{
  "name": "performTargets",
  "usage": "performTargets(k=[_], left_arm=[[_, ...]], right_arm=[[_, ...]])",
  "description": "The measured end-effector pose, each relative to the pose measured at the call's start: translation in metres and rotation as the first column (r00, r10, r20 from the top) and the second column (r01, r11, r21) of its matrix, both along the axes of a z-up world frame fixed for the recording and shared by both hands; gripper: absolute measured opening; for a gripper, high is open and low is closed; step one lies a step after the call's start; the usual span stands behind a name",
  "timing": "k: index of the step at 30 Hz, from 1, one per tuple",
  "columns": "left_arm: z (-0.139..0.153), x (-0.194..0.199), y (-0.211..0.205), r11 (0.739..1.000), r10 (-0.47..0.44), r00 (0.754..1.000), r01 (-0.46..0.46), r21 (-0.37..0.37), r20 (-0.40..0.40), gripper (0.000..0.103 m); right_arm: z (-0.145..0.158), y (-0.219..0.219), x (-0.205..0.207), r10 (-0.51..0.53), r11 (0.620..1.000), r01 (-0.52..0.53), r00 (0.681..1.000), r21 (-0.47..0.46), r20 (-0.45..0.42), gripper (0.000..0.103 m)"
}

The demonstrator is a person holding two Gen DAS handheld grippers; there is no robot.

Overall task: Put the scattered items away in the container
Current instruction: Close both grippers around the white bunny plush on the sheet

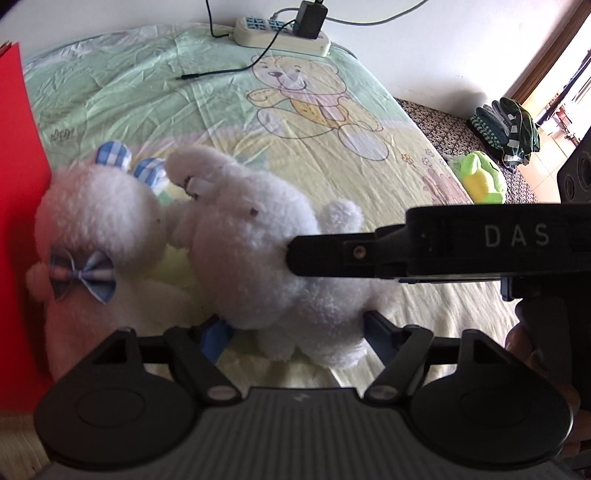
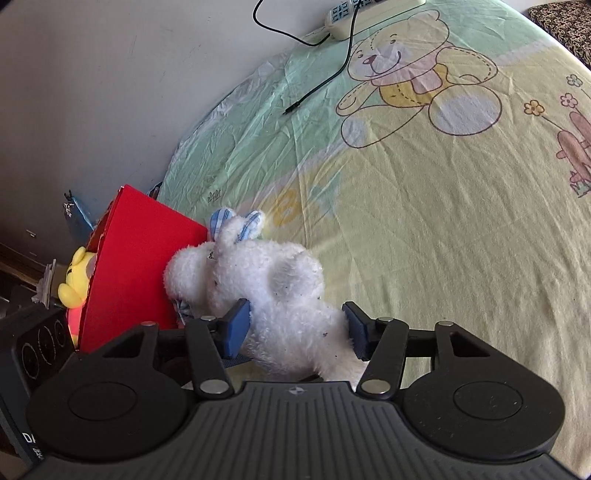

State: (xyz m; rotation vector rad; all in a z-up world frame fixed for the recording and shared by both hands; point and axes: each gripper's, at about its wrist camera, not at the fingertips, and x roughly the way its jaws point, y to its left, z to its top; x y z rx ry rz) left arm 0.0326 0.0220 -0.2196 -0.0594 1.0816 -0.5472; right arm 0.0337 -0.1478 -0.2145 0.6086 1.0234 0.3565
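Two white plush toys lay on the bed (image 2: 443, 221) against the red container (image 2: 136, 258). One plush bear (image 2: 288, 295) sat between both grippers: right gripper (image 2: 295, 328) fingers clenched around its body, left gripper (image 1: 295, 332) likewise gripping it.

Yellow plush (image 2: 75, 280) — half hidden behind red container (image 2: 140, 266).

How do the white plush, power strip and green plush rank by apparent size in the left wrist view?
1. White plush, by far the largest, though nearest the camera.
2. Power strip and green plush look about alike; both are distant, so no ranking.
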Motion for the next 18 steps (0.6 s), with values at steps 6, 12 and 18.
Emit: performTargets(k=[6,12,18], left_arm=[[0.003,-0.015,0.010,0.994,-0.077,0.995,0.072,-0.078,-0.063,0.072],[0.002,-0.019,0.022,0.991,-0.094,0.992,0.085,-0.107,-0.083,0.074],[0.007,-0.009,0.023,0.990,-0.059,0.997,0.052,-0.130,-0.051,0.075]], right_arm=[[0.005,-0.004,-0.019,0.023,1.000,-0.023,0.999,-0.008,-0.038,0.054],[0.007,-0.003,-0.036,0.045,0.996,-0.047,0.999,-0.082,-0.025,0.065],[0.015,0.003,-0.025,0.024,0.989,-0.015,0.998,-0.149,0.057,0.068]])
